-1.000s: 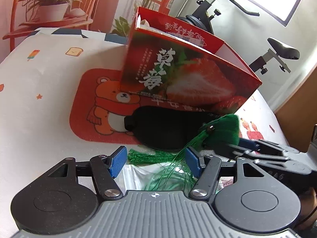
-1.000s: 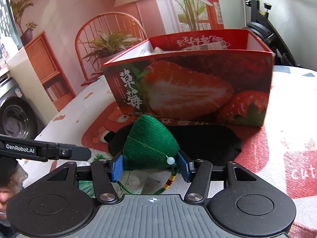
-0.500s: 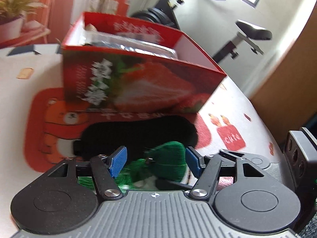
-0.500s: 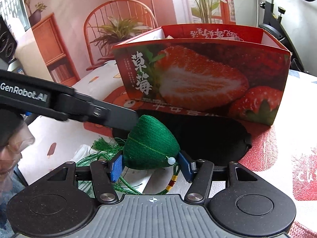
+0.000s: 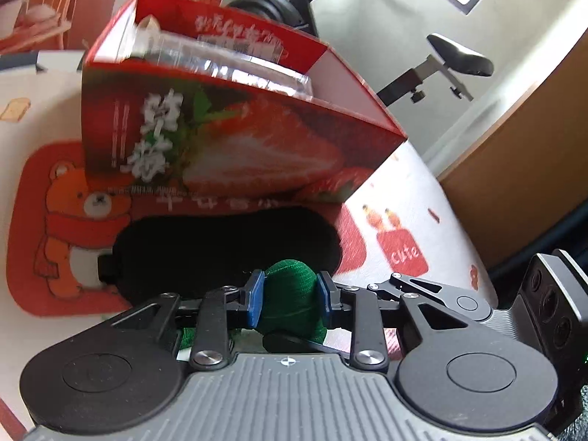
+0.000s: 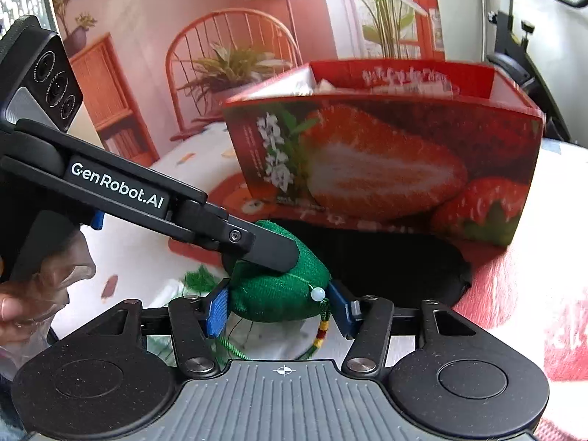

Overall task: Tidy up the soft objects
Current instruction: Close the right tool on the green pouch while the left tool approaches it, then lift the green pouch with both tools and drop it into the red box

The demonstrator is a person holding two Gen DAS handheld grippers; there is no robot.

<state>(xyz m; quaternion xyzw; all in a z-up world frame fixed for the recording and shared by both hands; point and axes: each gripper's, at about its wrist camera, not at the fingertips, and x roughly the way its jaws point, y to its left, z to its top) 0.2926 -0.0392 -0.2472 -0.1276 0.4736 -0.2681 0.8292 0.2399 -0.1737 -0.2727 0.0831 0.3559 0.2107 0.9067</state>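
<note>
A green woven sachet [image 6: 272, 301] with a white bead and a green tassel [image 6: 198, 279] hangs just above the table. My right gripper [image 6: 279, 310] is shut on its lower part. My left gripper [image 5: 290, 296] comes in from the left; its jaws are closing, and both blue pads touch the sachet [image 5: 290, 286] near its top. In the right wrist view one left finger [image 6: 272, 253] lies across the sachet. Behind it a black eye mask [image 5: 220, 242] lies flat in front of a red strawberry box [image 5: 239, 139] that holds clear packets.
The box and mask rest on a red bear mat [image 5: 55, 220] over a white printed tablecloth [image 5: 404, 191]. An exercise bike [image 5: 455, 58] and a wooden panel [image 5: 533, 147] stand past the table's right edge. A person's hand [image 6: 22, 316] shows at the lower left.
My left gripper swung right onto the sachet and narrowed its jaws around it. The right gripper kept its hold and hardly moved.
</note>
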